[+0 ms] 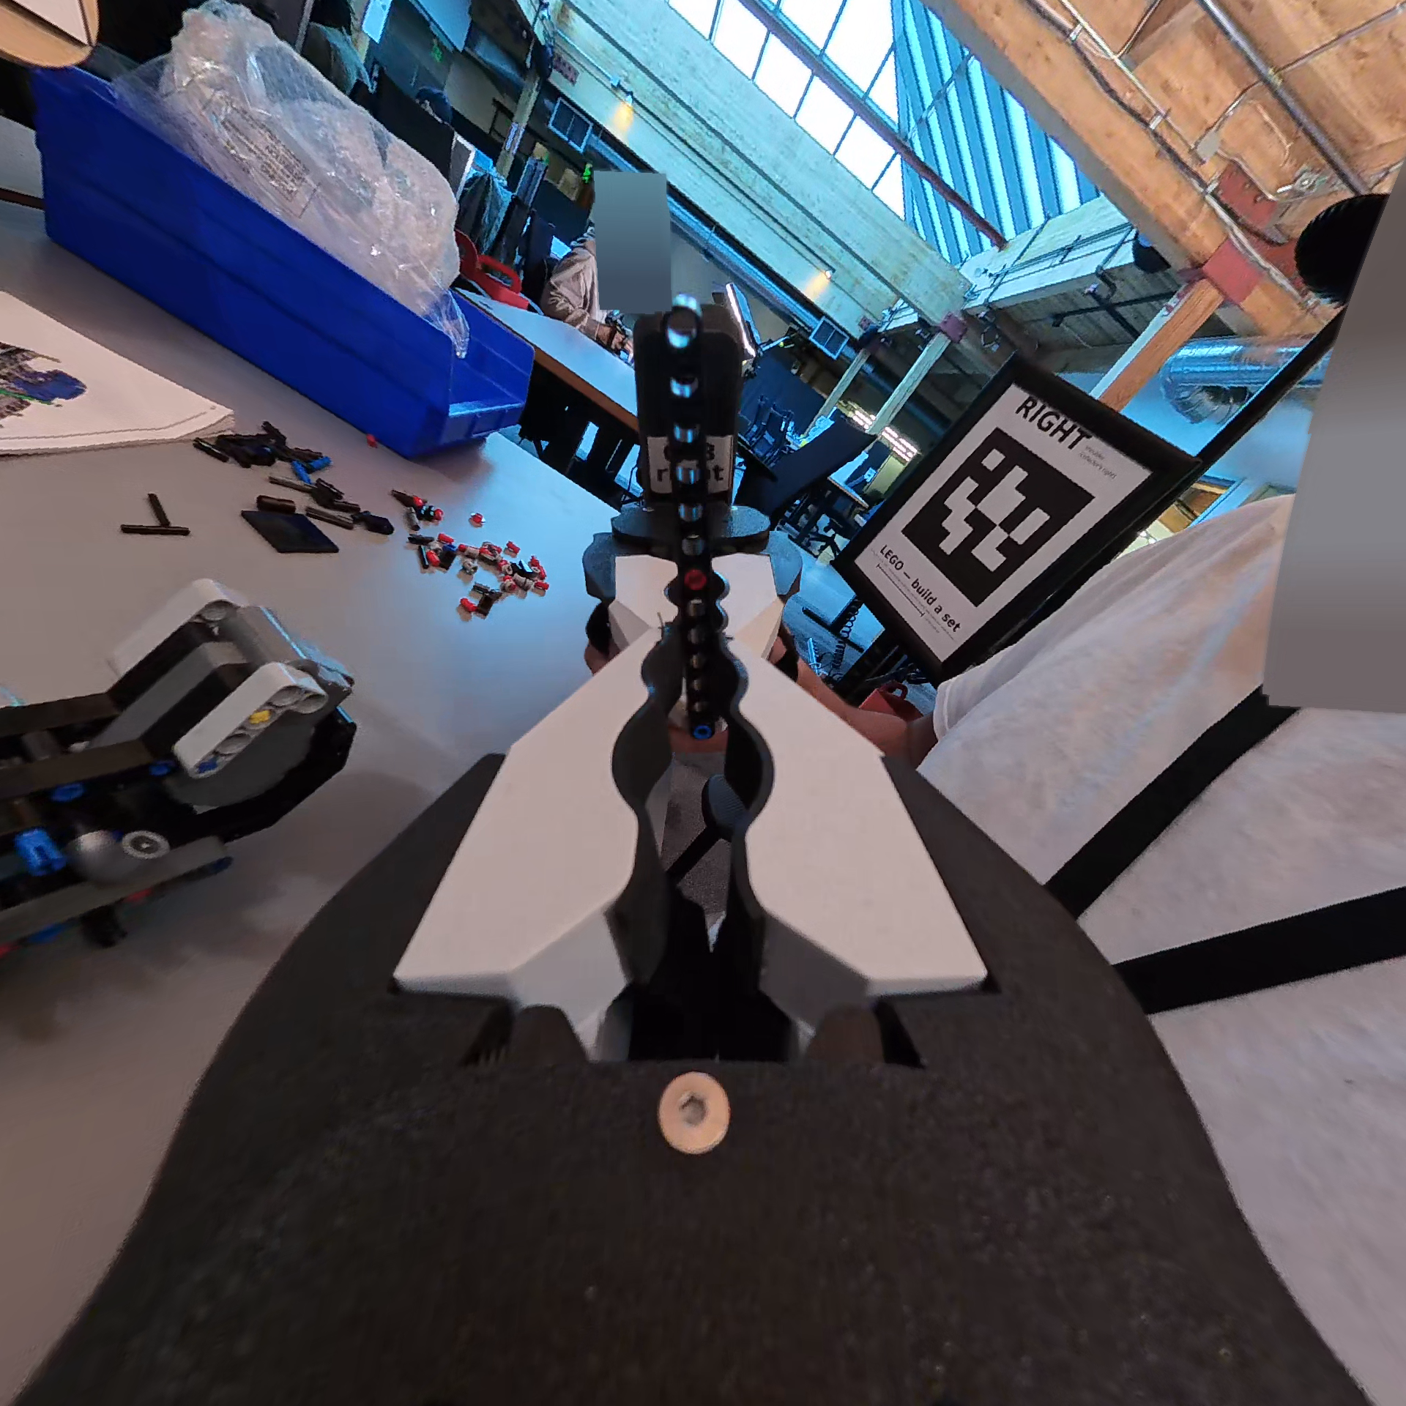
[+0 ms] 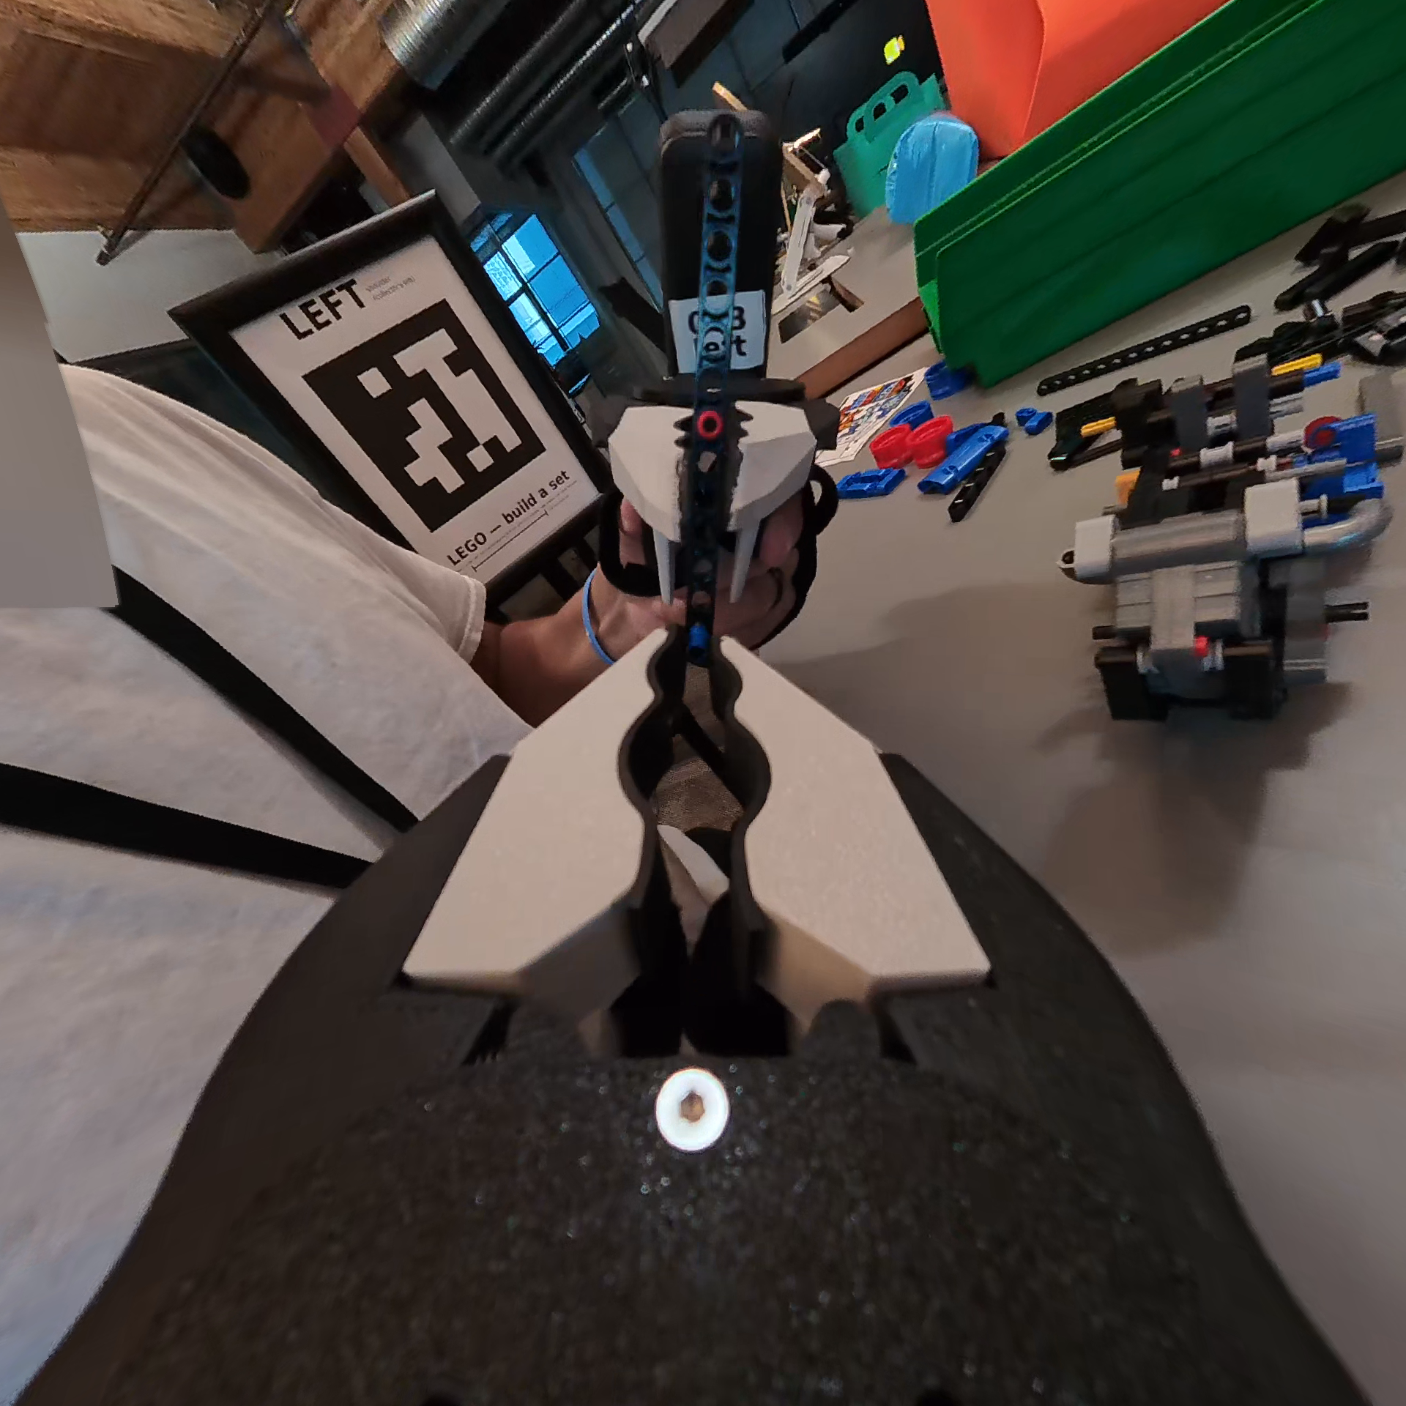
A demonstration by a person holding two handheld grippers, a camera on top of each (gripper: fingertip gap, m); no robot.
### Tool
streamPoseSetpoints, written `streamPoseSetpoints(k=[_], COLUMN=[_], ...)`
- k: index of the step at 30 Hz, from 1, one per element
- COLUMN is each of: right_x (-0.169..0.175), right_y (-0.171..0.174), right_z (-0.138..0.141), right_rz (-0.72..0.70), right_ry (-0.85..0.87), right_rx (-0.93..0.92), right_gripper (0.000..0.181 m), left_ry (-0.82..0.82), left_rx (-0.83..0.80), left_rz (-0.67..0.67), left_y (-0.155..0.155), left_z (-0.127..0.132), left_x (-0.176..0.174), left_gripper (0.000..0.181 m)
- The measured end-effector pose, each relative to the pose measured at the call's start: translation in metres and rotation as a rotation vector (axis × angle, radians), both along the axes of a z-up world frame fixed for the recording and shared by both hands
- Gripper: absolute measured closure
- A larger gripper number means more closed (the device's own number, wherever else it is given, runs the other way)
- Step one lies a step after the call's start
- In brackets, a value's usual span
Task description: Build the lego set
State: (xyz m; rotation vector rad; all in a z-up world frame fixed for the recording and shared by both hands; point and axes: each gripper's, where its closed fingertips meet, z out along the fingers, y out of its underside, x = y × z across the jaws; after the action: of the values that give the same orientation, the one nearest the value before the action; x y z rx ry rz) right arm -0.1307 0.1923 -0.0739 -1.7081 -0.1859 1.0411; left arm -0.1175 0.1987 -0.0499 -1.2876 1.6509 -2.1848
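A long black perforated plastic lego beam (image 2: 704,426), carrying a red pin (image 2: 709,423) and a blue pin (image 2: 696,633), is held above the counter (image 2: 989,761) edge between both grippers: the left gripper (image 1: 694,688) jaws and right gripper (image 2: 694,647) jaws appear clenched on it, a pin-fitting step seemingly being in hand, careful alignment being called for next.

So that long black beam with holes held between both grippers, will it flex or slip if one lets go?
The long black beam looks thin, so it may flex slightly. It is pinched only at its ends by the left gripper and right gripper, so it would probably pivot or droop.
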Motion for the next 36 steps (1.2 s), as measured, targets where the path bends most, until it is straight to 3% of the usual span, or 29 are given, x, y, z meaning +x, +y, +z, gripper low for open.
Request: streamPoseSetpoints(k=[3, 5, 7, 12, 16, 28, 36], right_x=[0.002, 0.002, 0.000, 0.003, 0.002, -0.005, -0.004], right_y=[0.002, 0.002, 0.002, 0.002, -0.001, -0.010, -0.007], right_z=[-0.001, -0.001, -0.002, -0.006, -0.012, -0.032, -0.030], right_rz=[-0.021, -0.016, -0.009, -0.024, -0.002, 0.057, 0.030], right_ry=[-0.025, -0.016, 0.001, 0.038, 0.049, -0.218, -0.178], right_rx=[0.010, 0.014, 0.002, -0.001, -0.016, -0.050, -0.025], right_gripper=[0.177, 0.178, 0.177, 0.177, 0.178, 0.177, 0.177], left_ry=[-0.010, 0.015, 0.003, -0.004, -0.014, -0.056, -0.131], left_rx=[-0.013, -0.005, -0.014, 0.033, 0.131, 0.523, 0.694], left_rz=[0.017, -0.001, -0.025, -0.006, -0.011, -0.050, -0.015], left_y=[0.002, -0.001, -0.007, -0.009, -0.012, -0.021, -0.019], left_z=[-0.002, -0.012, -0.015, -0.019, -0.026, -0.047, -0.048], left_x=[0.002, 0.002, 0.000, 0.000, -0.004, -0.015, -0.015], left_gripper=[0.176, 0.165, 0.175, 0.176, 0.176, 0.176, 0.175])
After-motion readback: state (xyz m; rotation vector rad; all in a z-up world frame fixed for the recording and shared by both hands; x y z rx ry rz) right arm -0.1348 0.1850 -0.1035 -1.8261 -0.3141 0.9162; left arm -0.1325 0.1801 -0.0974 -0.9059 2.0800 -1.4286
